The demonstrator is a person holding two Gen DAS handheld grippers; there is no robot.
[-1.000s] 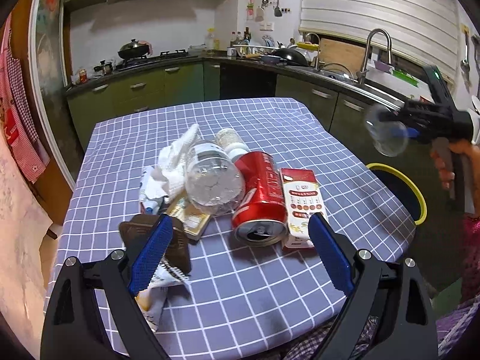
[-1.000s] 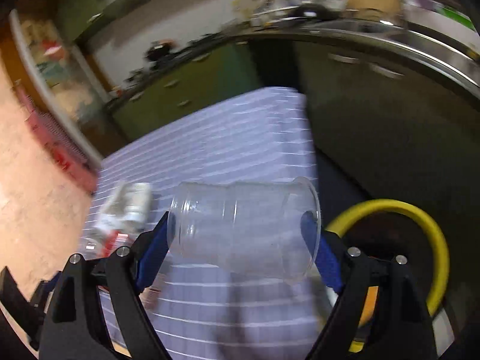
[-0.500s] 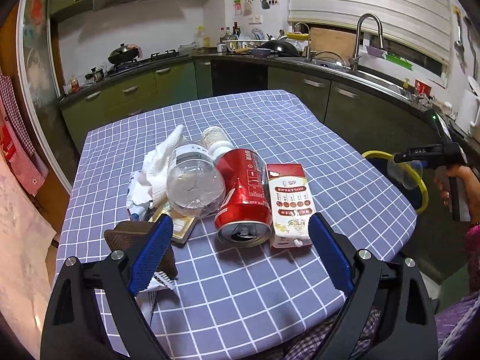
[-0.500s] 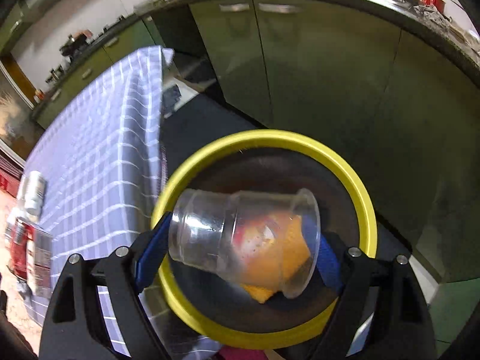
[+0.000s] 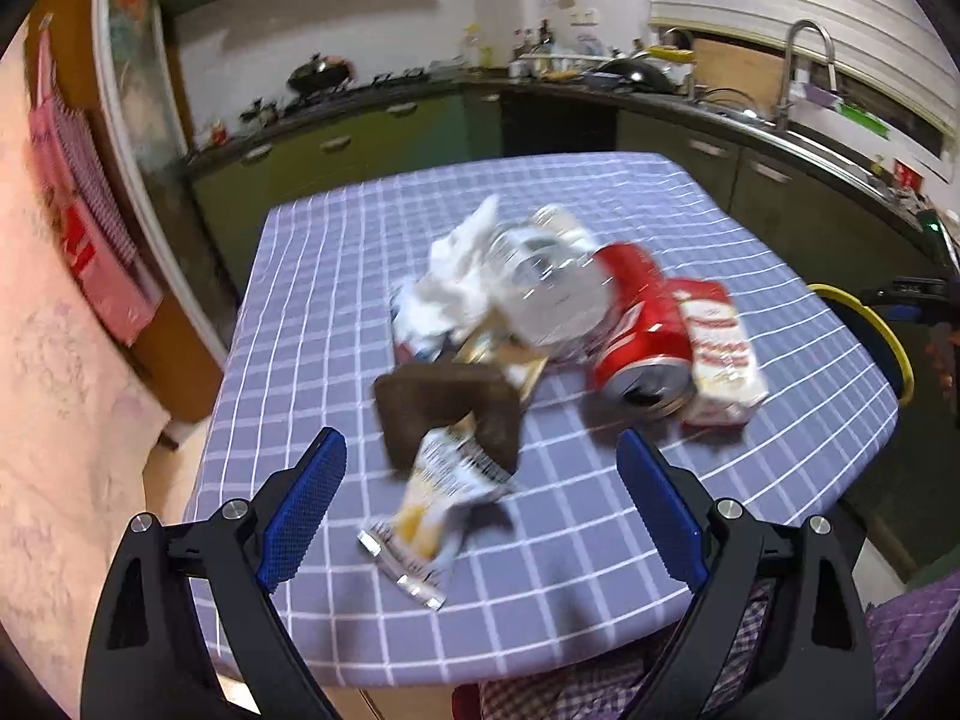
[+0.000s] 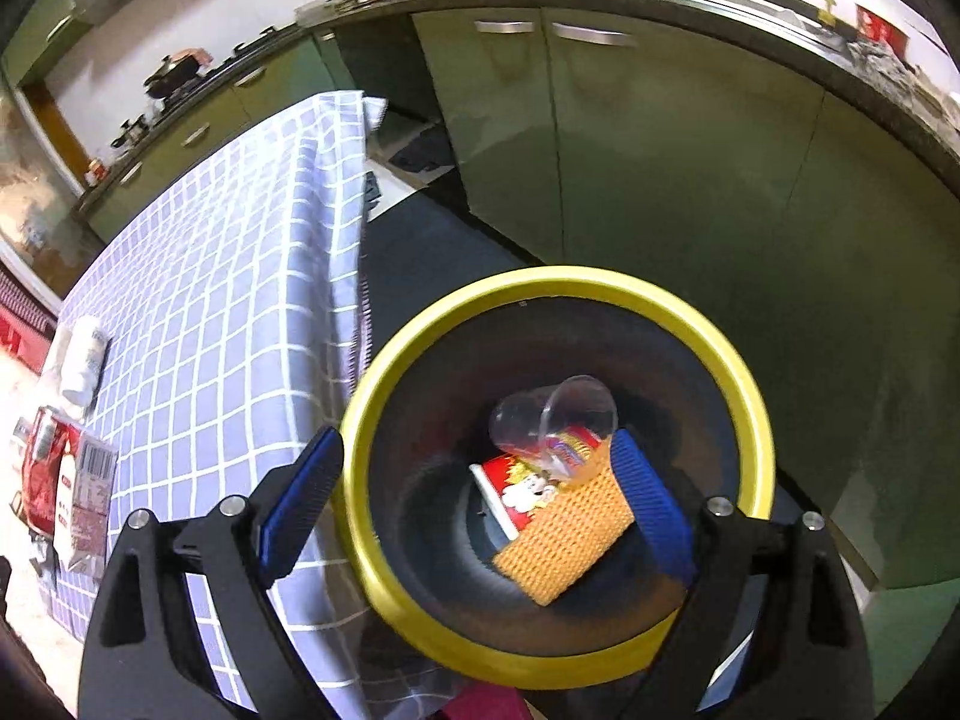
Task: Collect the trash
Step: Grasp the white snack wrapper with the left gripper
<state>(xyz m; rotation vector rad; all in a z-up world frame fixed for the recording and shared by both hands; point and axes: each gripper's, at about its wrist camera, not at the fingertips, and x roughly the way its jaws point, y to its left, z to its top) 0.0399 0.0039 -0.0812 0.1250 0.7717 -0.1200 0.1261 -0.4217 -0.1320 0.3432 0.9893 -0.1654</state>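
Down inside the yellow-rimmed bin [image 6: 741, 384], a clear plastic cup [image 6: 555, 420] is lying tipped on its side, mouth pointing toward 4 o'clock, base toward 10, resting against an orange snack packet [image 6: 567, 540]. The right gripper [image 6: 474, 501] is hanging over the bin with its fingers spread wide, having just been opening, and nothing is between them; the cup is sitting clear of both. At 9 o'clock of the bin, the checked cloth is draping off the counter [image 6: 228, 276], green cabinets behind.

Over on the left wrist view, blur is smearing everything. The left gripper [image 5: 480, 507] is holding its fingers wide apart and empty above a torn wrapper [image 5: 435, 504], long axis running 1 to 7 o'clock. At 12 o'clock of it, a brown wallet-like piece [image 5: 447, 405] is overlapping its top end. Beyond, a red can [image 5: 639, 324] is lying with its mouth toward 6 o'clock, a carton [image 5: 720, 354] touching it at 3 o'clock, a clear bottle [image 5: 552, 294] and crumpled tissue [image 5: 456, 276] crowding at 10.
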